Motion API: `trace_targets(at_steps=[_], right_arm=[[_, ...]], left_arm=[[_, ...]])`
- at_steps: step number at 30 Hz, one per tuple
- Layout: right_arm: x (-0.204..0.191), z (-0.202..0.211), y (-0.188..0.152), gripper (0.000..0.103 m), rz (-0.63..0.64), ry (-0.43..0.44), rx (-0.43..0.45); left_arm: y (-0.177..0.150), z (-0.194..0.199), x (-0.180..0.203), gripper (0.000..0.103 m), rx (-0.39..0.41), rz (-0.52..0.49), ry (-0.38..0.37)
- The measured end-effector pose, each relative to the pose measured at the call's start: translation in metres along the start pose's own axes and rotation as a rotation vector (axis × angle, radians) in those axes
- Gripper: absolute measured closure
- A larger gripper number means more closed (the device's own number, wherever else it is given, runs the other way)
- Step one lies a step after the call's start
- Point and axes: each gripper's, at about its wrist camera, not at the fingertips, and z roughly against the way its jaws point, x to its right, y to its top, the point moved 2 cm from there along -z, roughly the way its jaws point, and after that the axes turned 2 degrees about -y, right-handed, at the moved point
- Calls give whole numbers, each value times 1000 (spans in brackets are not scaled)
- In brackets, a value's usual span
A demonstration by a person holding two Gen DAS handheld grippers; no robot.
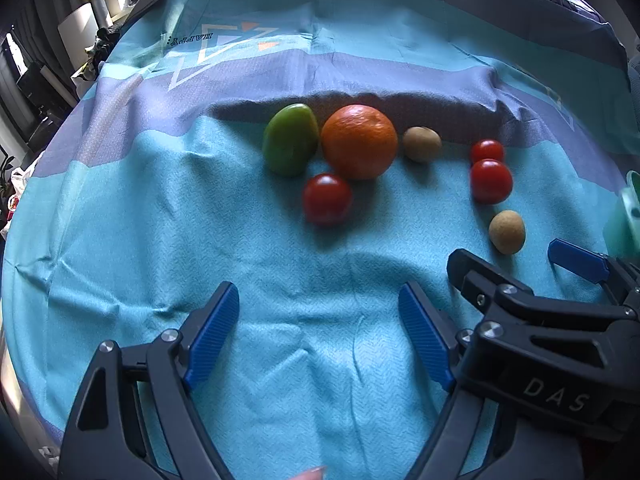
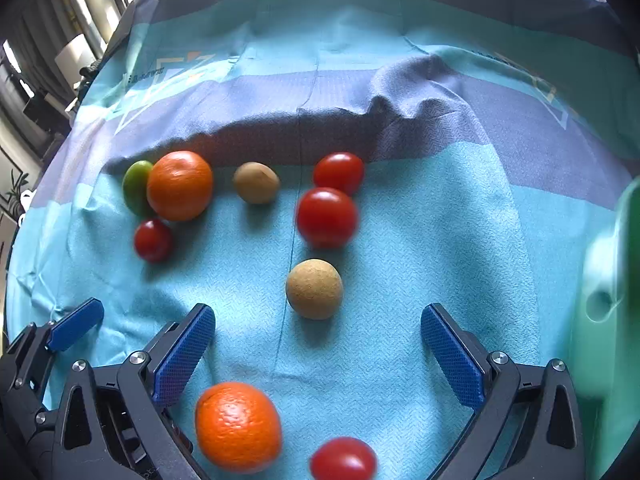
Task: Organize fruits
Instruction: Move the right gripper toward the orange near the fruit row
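Observation:
Fruits lie on a blue cloth. In the left wrist view: a green fruit point(image 1: 291, 140), an orange point(image 1: 359, 142), a red tomato point(image 1: 327, 199), a tan fruit point(image 1: 421, 144), two tomatoes point(image 1: 491, 181) and a round tan fruit point(image 1: 507, 232). My left gripper point(image 1: 319, 334) is open and empty, short of them. My right gripper point(image 2: 318, 356) is open and empty; the round tan fruit point(image 2: 314, 289) lies just ahead of its fingertips. A second orange point(image 2: 238, 426) and a tomato point(image 2: 343, 460) lie between its jaws, low in the view. It also shows in the left wrist view point(image 1: 512, 268).
A pale green container point(image 2: 612, 292) stands at the right edge; it also shows in the left wrist view point(image 1: 626, 216). The cloth point(image 1: 280, 360) is wrinkled, with a raised fold point(image 2: 400, 104) behind the fruits. Room clutter lies beyond the left edge.

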Motion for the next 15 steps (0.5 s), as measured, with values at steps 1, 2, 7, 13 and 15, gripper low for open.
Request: trace_targets(at_steps=[1,2,7,13,15], right_arm=[[0,0,-1,0,0,0,-1],[2,0,0,0,0,2,-2],[3,-3,2,0,3,4,-3],[2,-3,2,0,5,2,-4],[2,-3,2,0,6,0,-5]], left_arm=[[0,1,0,20,0,0,0],[0,1,0,20,0,0,0],[0,1,1,20,0,-2,0],[-1,0,1,20,2,-1,0],[0,1,1,20,2,-3,-2]])
